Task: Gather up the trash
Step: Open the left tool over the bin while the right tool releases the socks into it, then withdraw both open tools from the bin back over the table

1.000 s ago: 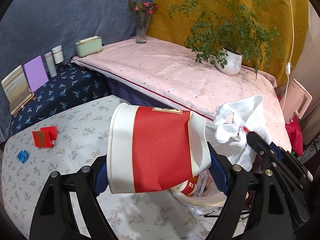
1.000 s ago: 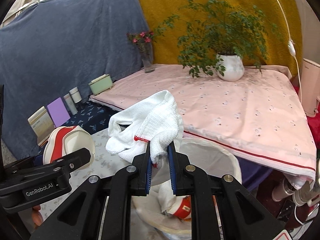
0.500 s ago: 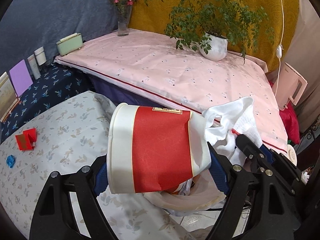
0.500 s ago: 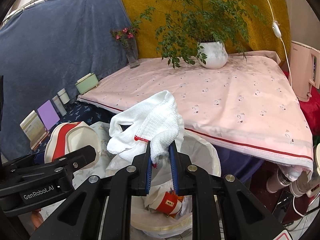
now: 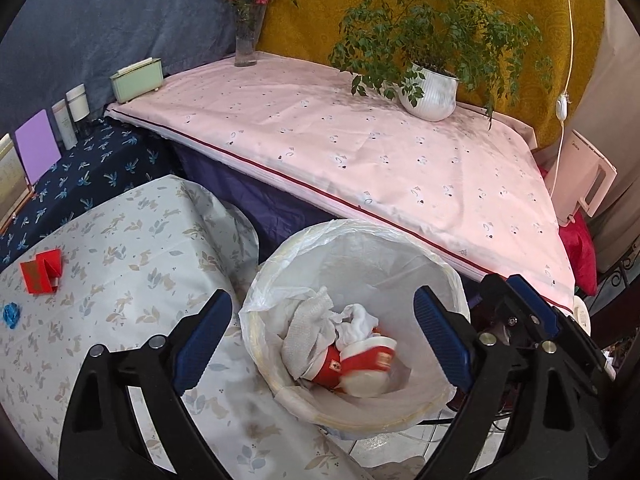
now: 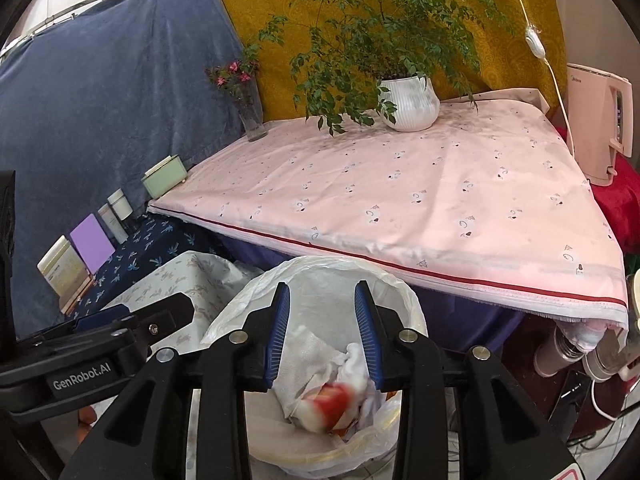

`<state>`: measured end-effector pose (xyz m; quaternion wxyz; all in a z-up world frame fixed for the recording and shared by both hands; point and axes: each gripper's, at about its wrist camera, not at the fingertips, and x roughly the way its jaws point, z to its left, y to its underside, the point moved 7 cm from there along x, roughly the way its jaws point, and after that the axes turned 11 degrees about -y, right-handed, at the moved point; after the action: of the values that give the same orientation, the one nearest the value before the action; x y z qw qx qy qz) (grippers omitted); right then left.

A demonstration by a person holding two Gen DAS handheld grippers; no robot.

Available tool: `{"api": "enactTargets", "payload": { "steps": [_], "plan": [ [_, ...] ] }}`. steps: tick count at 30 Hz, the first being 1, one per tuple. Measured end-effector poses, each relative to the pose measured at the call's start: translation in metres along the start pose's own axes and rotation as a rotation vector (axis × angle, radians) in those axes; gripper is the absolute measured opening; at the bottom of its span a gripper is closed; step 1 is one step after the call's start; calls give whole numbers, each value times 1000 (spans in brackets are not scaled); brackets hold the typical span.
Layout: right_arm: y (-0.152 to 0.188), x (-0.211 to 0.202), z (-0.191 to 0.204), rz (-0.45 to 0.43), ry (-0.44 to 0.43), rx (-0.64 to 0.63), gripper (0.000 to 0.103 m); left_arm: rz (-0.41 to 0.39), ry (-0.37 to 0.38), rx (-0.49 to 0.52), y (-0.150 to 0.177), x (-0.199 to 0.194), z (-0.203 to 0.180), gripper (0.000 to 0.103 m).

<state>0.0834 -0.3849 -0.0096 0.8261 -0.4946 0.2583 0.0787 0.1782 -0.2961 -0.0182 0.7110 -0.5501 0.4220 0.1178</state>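
Note:
A bin with a white liner [image 5: 448, 276] stands on the floor beside the floral table. Inside it lie a red and white paper cup [image 5: 360, 360] and a crumpled white cloth [image 5: 308, 328]. My left gripper [image 5: 320, 300] hangs over the bin's mouth with its jaws opening wide and nothing between them. My right gripper [image 6: 322, 288] is beside it over the same bin [image 6: 404, 292], its jaws opening and empty. Below it the cup [image 6: 334, 398] looks blurred, next to the cloth [image 6: 316, 344]. Each gripper shows in the other's view: the right gripper [image 5: 506, 282] and the left gripper [image 6: 160, 314].
A red folded paper [image 5: 40, 274] and a small blue scrap [image 5: 11, 314] lie on the floral table [image 5: 120, 280]. Behind the bin a pink-covered table [image 5: 360, 152] carries a potted plant [image 5: 430, 94], a flower vase [image 5: 246, 40] and a green box [image 5: 136, 80]. A kettle [image 5: 584, 176] stands at right.
The cup has left my left gripper and the cloth my right; both now lie in the bin. Both pairs of jaws have spread, and both grippers came closer over the bin.

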Motion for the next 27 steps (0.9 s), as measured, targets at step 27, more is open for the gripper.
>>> {"api": "enactTargets", "payload": {
  "steps": [27],
  "plan": [
    [12, 28, 118, 40, -85, -157, 51, -27, -140, -184, 10, -11, 156, 88]
  ]
}}
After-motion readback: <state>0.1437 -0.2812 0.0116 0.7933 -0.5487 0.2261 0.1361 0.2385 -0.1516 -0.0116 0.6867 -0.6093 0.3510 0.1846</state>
